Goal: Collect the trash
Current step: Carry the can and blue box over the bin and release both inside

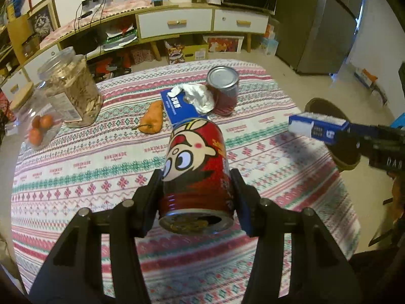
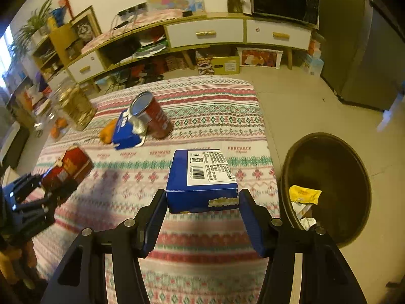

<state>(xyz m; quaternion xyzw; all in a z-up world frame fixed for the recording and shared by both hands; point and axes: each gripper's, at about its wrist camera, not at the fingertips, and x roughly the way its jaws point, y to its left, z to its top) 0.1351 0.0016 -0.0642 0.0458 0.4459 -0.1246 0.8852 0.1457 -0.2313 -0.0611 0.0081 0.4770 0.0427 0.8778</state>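
Observation:
My left gripper (image 1: 196, 192) is shut on a red cartoon-face can (image 1: 196, 167) and holds it above the patterned tablecloth (image 1: 76, 177); the can also shows in the right wrist view (image 2: 67, 168). My right gripper (image 2: 202, 202) is shut on a blue box with a white barcode label (image 2: 201, 177), held above the table's right side; the box also shows in the left wrist view (image 1: 317, 126). A round brown bin (image 2: 329, 174) stands on the floor right of the table, with yellow and white scraps (image 2: 303, 195) inside.
On the far table lie a second red can (image 1: 224, 90), a crumpled white tissue (image 1: 198, 96) on a blue box (image 1: 177, 110), an orange peel (image 1: 152, 119), a glass jar of seeds (image 1: 72, 90) and a jar with oranges (image 1: 35, 124). A cabinet (image 1: 177, 22) stands behind.

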